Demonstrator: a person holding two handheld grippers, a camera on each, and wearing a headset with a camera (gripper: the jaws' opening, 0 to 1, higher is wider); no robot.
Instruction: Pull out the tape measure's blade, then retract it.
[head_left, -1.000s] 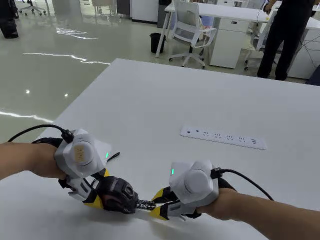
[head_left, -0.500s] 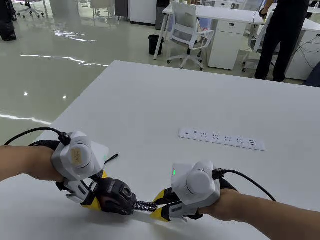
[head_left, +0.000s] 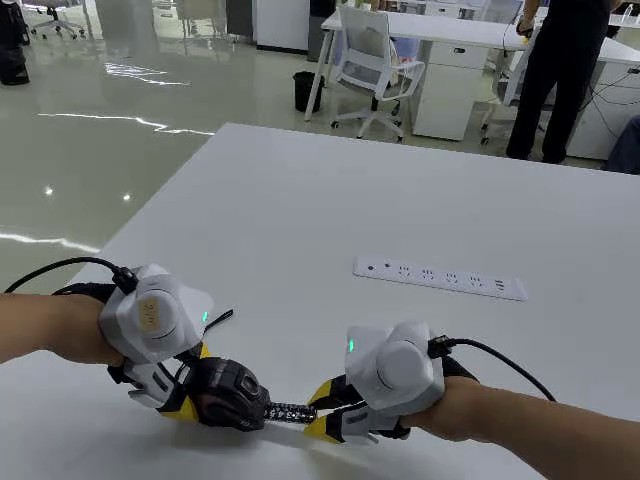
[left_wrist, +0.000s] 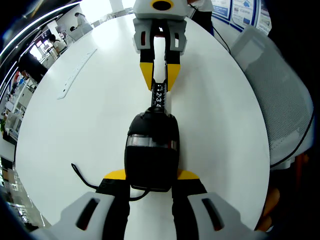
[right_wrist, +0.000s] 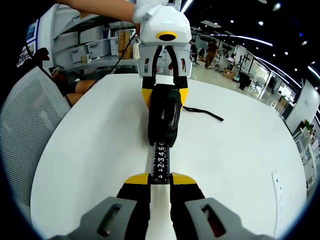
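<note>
White power strip (head_left: 440, 277), strap (right_wrist: 202, 113) by tape measure (right_wrist: 165, 112)

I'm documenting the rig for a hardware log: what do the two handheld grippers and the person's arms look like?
The left gripper and right gripper match: rounded white housings, yellow-tipped black jaws, and a small green light on each. A black cable trails from each. The left housing bears a yellowish label. The forearms are bare.
</note>
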